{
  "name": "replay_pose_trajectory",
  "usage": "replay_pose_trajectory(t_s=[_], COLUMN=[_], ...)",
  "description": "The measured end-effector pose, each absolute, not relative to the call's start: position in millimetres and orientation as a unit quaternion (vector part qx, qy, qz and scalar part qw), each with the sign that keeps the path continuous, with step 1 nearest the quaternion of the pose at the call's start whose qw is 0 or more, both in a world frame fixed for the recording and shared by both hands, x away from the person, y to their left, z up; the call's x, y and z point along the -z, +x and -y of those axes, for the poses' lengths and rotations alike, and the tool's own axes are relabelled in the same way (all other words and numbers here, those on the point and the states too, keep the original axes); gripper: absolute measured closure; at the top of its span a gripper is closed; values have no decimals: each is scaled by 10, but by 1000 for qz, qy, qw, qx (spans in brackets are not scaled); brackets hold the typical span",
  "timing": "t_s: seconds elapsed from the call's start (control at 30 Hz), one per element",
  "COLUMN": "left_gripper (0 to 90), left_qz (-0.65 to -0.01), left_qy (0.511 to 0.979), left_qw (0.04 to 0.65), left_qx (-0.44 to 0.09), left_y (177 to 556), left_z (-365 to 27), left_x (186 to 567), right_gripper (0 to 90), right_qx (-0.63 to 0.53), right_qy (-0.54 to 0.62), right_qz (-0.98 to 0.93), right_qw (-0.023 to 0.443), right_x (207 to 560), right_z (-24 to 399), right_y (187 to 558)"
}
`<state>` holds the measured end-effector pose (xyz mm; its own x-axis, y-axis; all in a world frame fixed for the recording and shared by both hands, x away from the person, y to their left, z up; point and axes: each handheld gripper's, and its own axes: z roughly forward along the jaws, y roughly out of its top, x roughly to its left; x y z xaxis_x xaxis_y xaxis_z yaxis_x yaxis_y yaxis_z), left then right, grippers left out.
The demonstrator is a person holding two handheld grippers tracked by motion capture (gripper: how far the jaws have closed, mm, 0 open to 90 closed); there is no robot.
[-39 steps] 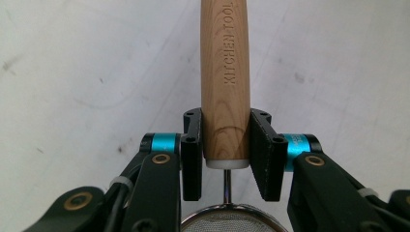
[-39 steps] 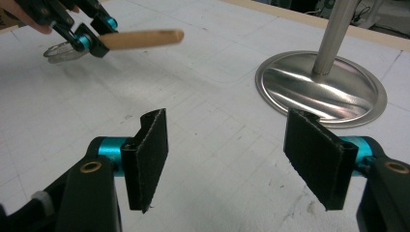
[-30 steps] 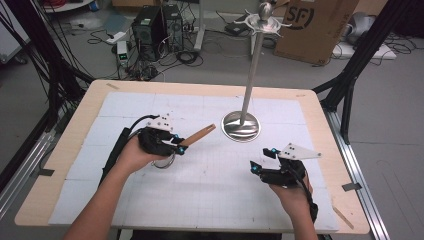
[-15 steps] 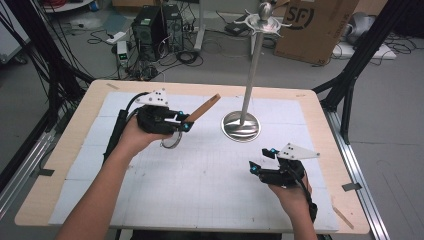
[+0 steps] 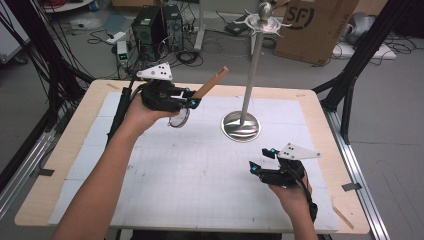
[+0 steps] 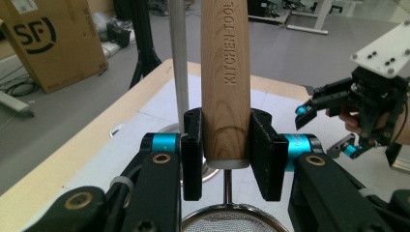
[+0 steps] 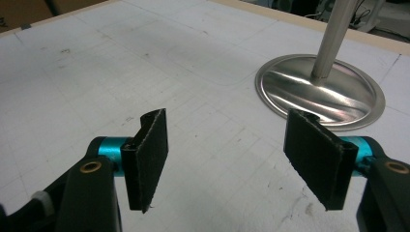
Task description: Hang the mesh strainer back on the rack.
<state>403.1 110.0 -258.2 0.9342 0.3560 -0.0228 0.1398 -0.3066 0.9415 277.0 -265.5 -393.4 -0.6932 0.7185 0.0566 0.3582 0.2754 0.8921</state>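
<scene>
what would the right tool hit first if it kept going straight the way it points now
Probably the stand's round metal base. The right tool is open and empty, aimed low across the white mat, and the base lies just ahead, a little to the right of centre in its own view. Depth is unclear, so it might skim the mat first.

handle [image 6: 226, 87]: light brown wood with darker grain, lettering pressed in
sieve [image 6: 227, 223]: silver rim, fine grey mesh
left claw [image 6: 226, 154]: black pads, teal knobs, brass rivets
right claw [image 7: 237, 159]: black pads, teal knobs
stand [image 5: 241, 125]: shiny silver
table [image 5: 65, 150]: pale wood edge
mat [image 5: 200, 165]: white, faint grey grid
box [image 6: 48, 43]: brown cardboard, black letters
</scene>
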Motion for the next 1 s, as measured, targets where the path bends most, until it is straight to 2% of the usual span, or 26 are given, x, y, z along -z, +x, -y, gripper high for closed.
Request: replay_pose_trajectory(t_s=[1.0], left_gripper=[689], left_qz=[-174], left_qy=[758], left_qw=[617], left_qx=[-120], left_y=[4487], left_z=[-913], left_x=[2022], right_gripper=[318], right_qx=[-494], right_qy=[348], right_qz=[-775], right_qw=[185], right_x=[3913], right_z=[2679], right_y=[2734])
